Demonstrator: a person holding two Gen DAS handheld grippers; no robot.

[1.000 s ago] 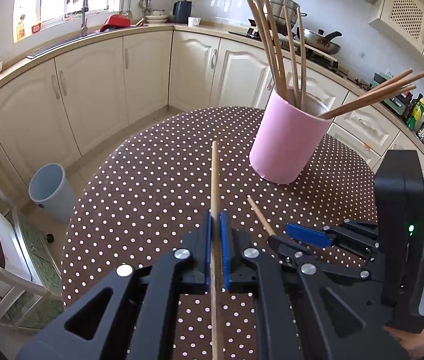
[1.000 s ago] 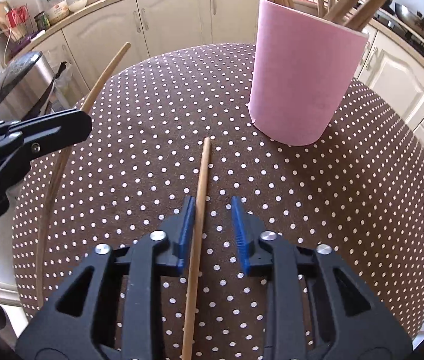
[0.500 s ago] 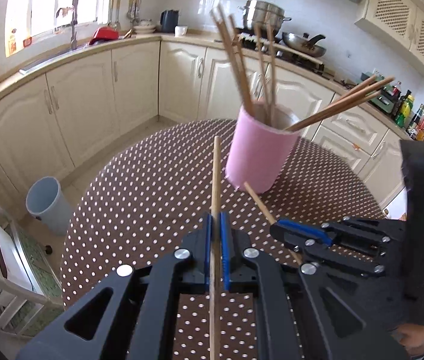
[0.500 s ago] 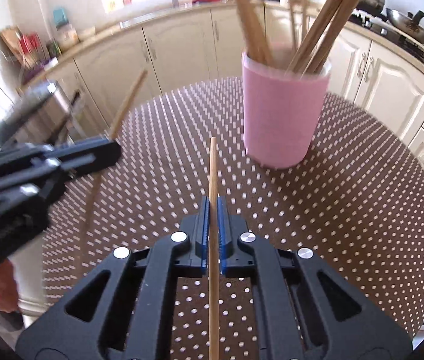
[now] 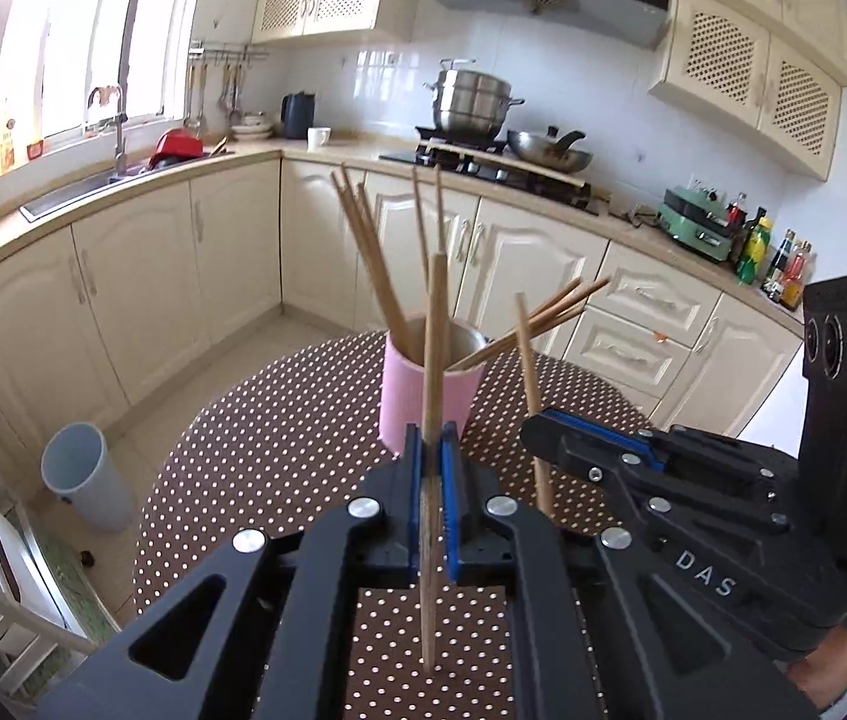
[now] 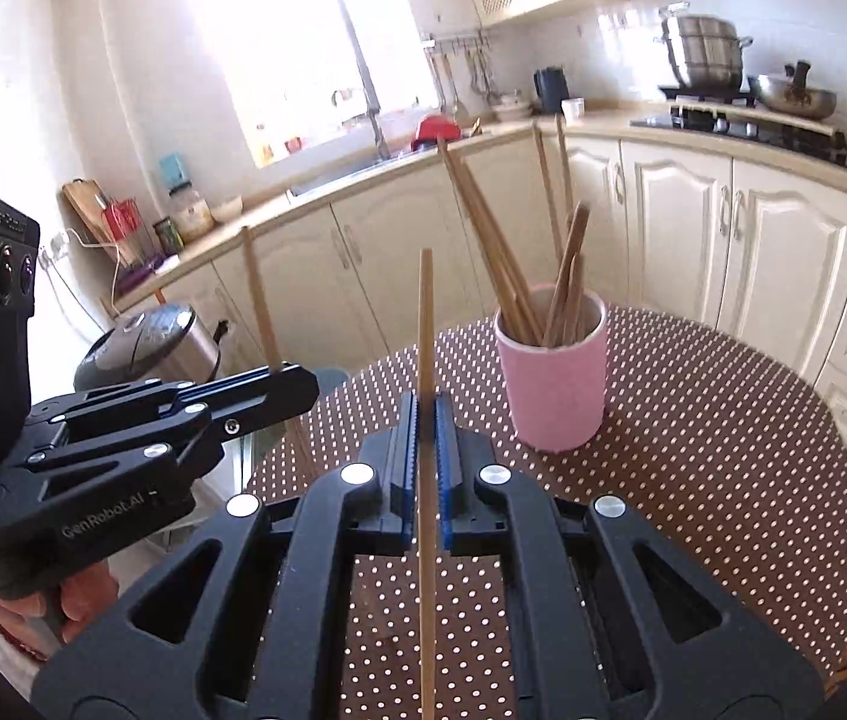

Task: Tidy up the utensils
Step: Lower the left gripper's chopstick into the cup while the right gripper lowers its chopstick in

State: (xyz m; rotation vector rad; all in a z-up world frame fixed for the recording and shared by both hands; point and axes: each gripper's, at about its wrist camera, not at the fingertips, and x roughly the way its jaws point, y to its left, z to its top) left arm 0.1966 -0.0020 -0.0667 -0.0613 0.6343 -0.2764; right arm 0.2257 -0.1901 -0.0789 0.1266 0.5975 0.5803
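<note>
A pink holder [image 5: 427,391] [image 6: 554,384] with several wooden chopsticks stands on the brown dotted round table [image 5: 279,438] [image 6: 723,456]. My left gripper [image 5: 430,444] [image 6: 294,387] is shut on one chopstick [image 5: 434,360] [image 6: 260,306], held above the table and pointing toward the holder. My right gripper [image 6: 425,420] [image 5: 537,429] is shut on another chopstick [image 6: 425,360] [image 5: 528,354], also lifted off the table, to the right of the left one. Both grippers hover short of the holder.
A grey bin [image 5: 84,477] stands on the floor left of the table. A rice cooker [image 6: 141,342] sits beyond the table's left edge. Cream cabinets [image 5: 141,300], a sink and a stove with pots [image 5: 471,102] line the back.
The right gripper closed on the chopstick that lay on the table and lifted it. Both grippers rose with their chopsticks and tilted up, so the holder now looks smaller and farther.
</note>
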